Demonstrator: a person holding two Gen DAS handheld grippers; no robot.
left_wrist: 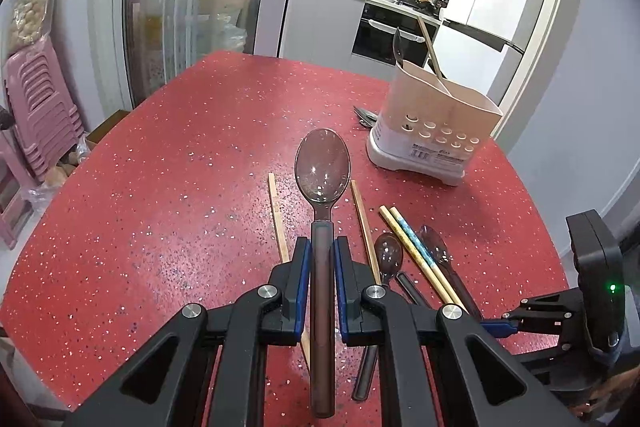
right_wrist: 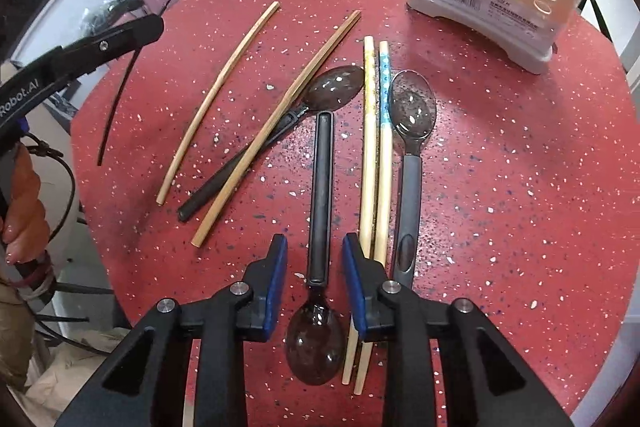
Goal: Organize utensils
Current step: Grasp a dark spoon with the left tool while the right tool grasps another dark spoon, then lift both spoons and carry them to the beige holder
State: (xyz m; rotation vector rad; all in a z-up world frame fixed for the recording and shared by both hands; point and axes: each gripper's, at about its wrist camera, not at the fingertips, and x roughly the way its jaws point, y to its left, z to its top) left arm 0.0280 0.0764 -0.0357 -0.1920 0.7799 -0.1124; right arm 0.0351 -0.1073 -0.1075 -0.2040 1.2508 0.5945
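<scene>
With the left tongs [left_wrist: 322, 251] clamped on a translucent spoon [left_wrist: 322, 171] and the right tongs [right_wrist: 315, 259] wide over a black-handled spoon [right_wrist: 320, 195], carry the held spoon level and tip it bowl-up into the utensil holder [left_wrist: 436, 123].

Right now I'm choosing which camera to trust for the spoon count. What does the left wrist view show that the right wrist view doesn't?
Only the left wrist view shows the left gripper shut on a held spoon, forks behind the caddy, and utensils standing inside it.

Only the right wrist view shows the open right gripper straddling a spoon lying bowl toward the camera.

Both show the caddy, the patterned chopsticks and the red table.
</scene>
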